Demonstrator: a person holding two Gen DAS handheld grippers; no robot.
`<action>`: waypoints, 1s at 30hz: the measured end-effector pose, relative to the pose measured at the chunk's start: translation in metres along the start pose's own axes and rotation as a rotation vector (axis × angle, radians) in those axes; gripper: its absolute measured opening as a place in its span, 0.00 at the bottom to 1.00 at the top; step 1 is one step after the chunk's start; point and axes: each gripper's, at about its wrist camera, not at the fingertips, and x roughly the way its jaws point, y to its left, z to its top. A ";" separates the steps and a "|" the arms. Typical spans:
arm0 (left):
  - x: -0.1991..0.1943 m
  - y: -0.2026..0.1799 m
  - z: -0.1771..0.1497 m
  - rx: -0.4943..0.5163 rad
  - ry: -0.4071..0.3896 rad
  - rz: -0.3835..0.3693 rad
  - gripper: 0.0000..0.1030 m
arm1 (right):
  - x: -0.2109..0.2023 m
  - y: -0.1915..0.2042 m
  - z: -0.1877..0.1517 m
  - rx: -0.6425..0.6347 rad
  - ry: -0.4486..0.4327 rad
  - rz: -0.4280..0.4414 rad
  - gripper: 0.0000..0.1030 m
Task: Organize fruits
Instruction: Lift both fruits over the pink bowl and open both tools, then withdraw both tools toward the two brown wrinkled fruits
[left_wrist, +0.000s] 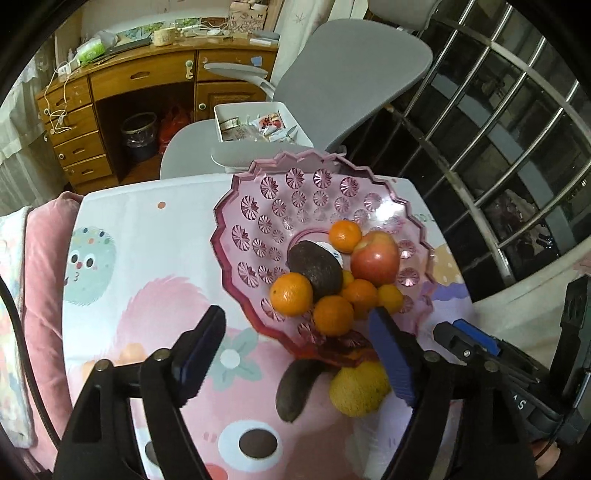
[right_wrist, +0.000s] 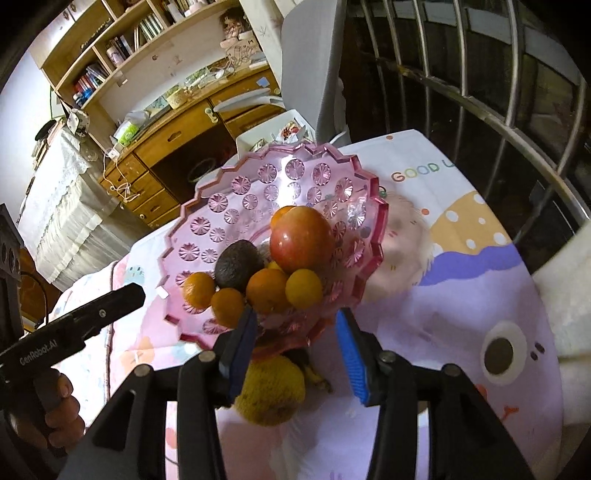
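A pink cut-glass footed bowl (left_wrist: 258, 206) (right_wrist: 229, 206) stands on the cartoon-print tablecloth (left_wrist: 147, 229). It holds a red apple (left_wrist: 375, 258) (right_wrist: 301, 238), a dark avocado (left_wrist: 316, 271) (right_wrist: 238, 267) and several mandarins (left_wrist: 291, 293) (right_wrist: 267, 290). Under its near rim, on the cloth, lie a yellow citrus fruit (left_wrist: 358, 389) (right_wrist: 273, 391) and a second dark avocado (left_wrist: 295, 387). My left gripper (left_wrist: 295, 343) is open just before the rim, with nothing pressed between its pads. My right gripper (right_wrist: 295, 349) stands open astride the bowl's foot, above the yellow fruit.
A grey office chair (left_wrist: 343, 85) and a white box of small items (left_wrist: 258, 122) stand behind the table. A wooden desk (left_wrist: 140, 77) lies further back, and barred windows (left_wrist: 517, 129) are at the right. A pink cushion (left_wrist: 40, 277) borders the table's left edge. A hand (right_wrist: 59, 406) holds the left gripper.
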 end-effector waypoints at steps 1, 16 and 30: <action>-0.006 -0.001 -0.003 0.002 -0.002 -0.002 0.78 | -0.005 0.001 -0.003 0.003 -0.004 -0.001 0.44; -0.082 -0.001 -0.084 0.079 0.026 -0.046 0.78 | -0.075 0.020 -0.092 0.030 -0.042 -0.017 0.50; -0.089 0.009 -0.161 0.117 0.112 -0.055 0.78 | -0.103 0.042 -0.177 -0.058 -0.076 -0.055 0.54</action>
